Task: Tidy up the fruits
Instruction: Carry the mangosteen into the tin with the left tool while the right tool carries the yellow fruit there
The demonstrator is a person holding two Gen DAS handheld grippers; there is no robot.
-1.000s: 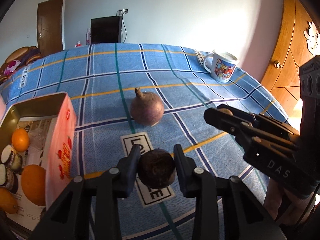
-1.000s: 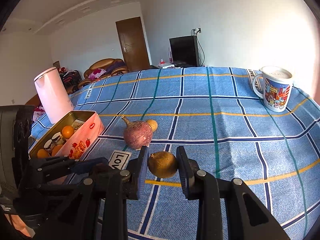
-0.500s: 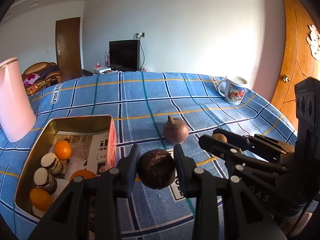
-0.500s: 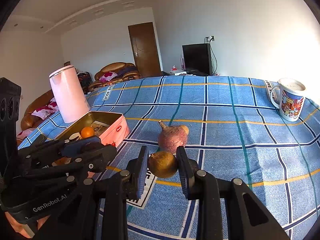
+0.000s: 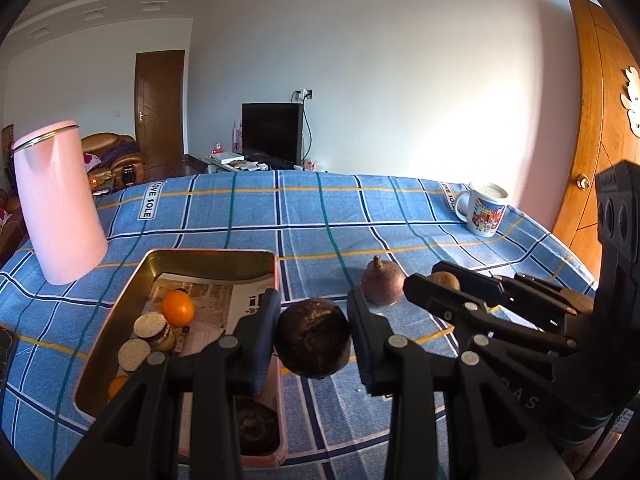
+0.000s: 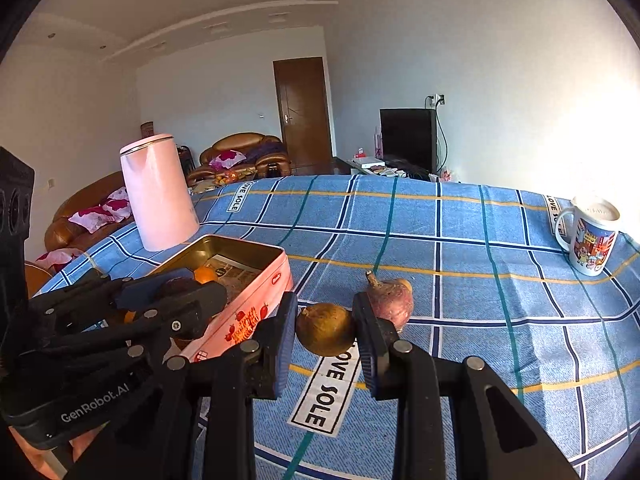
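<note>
Left tongs (image 5: 312, 338): clenched on a dark round fruit (image 5: 313, 338), held mid-frame at the tin's right rim, probably to drop in.
Right tongs (image 6: 325, 330): clenched on a yellow-brown fruit (image 6: 326, 329), raised off the bench (image 6: 460, 248), likely tin-bound too.
Tin (image 5: 208, 258): lower left, paper-lined, holding oranges (image 5: 178, 309).
Purple bulb (image 5: 382, 283): on the cloth, not yet collected.
Writing: cloth patches (image 6: 326, 390) read "LOVE SOLE"; left tongs' body reads "GenRobot.AI".

Bright daylight from right; glare washing out wall (image 5: 460, 128) and mug (image 6: 591, 236) rim. Soft shadows left of fruit. Sharp centre, strong fisheye bending, black vignette at corners.
</note>
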